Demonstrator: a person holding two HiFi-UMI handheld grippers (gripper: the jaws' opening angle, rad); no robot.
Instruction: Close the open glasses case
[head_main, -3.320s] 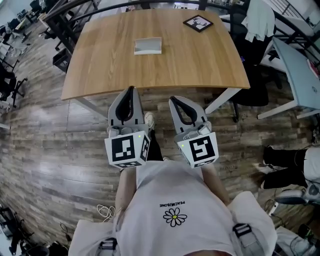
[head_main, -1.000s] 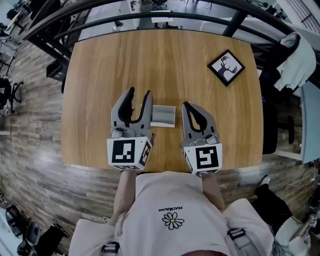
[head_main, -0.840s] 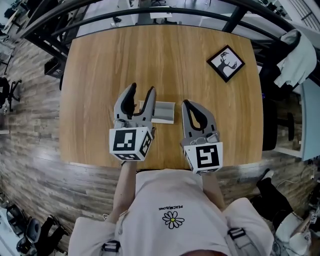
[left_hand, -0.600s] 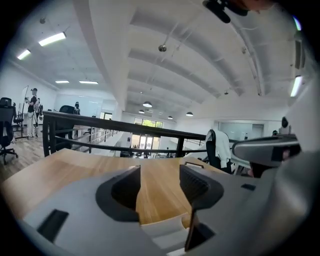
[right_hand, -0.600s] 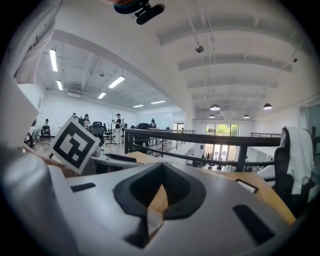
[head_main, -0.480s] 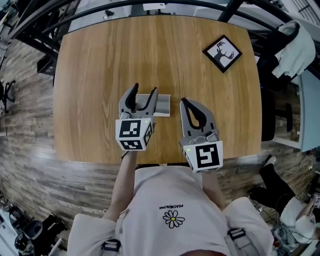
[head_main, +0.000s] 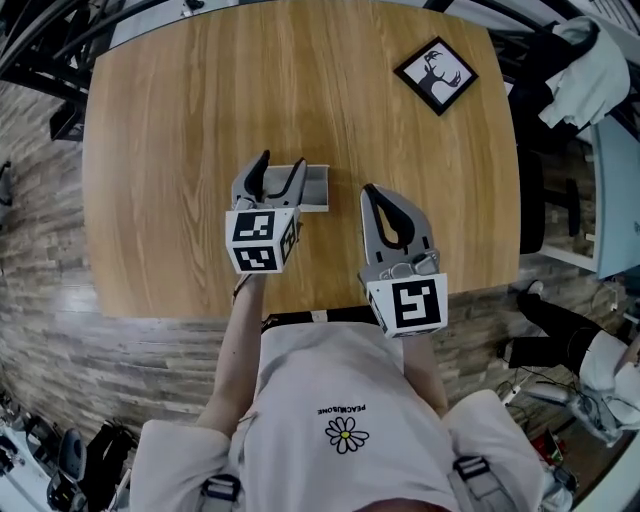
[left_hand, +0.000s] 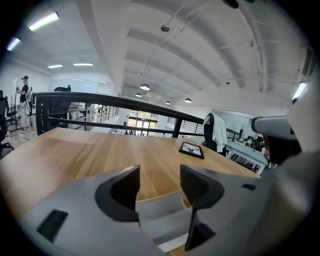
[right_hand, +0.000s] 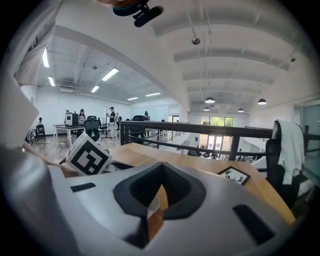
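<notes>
The open grey glasses case (head_main: 314, 189) lies on the wooden table (head_main: 180, 120), just ahead of the person. My left gripper (head_main: 282, 164) hangs over the case's left part, its jaws spread wide after having just been opening. In the left gripper view the case (left_hand: 162, 212) shows low between the left gripper's (left_hand: 160, 175) two pads, and neither pad presses on it. To the right of the case my right gripper (head_main: 368, 192) is shut with nothing in it. In the right gripper view the right gripper's (right_hand: 161, 166) tips meet above the tabletop.
A black-framed deer picture (head_main: 436, 75) lies at the table's far right corner, also seen as a small frame (left_hand: 191, 149) from the left gripper. A black railing (left_hand: 100, 100) runs behind the table. A chair with a pale garment (head_main: 590, 60) stands to the right.
My left gripper has opened its jaws and sunk toward the case, ending over its left part. The right gripper has dropped slightly beside the case.
</notes>
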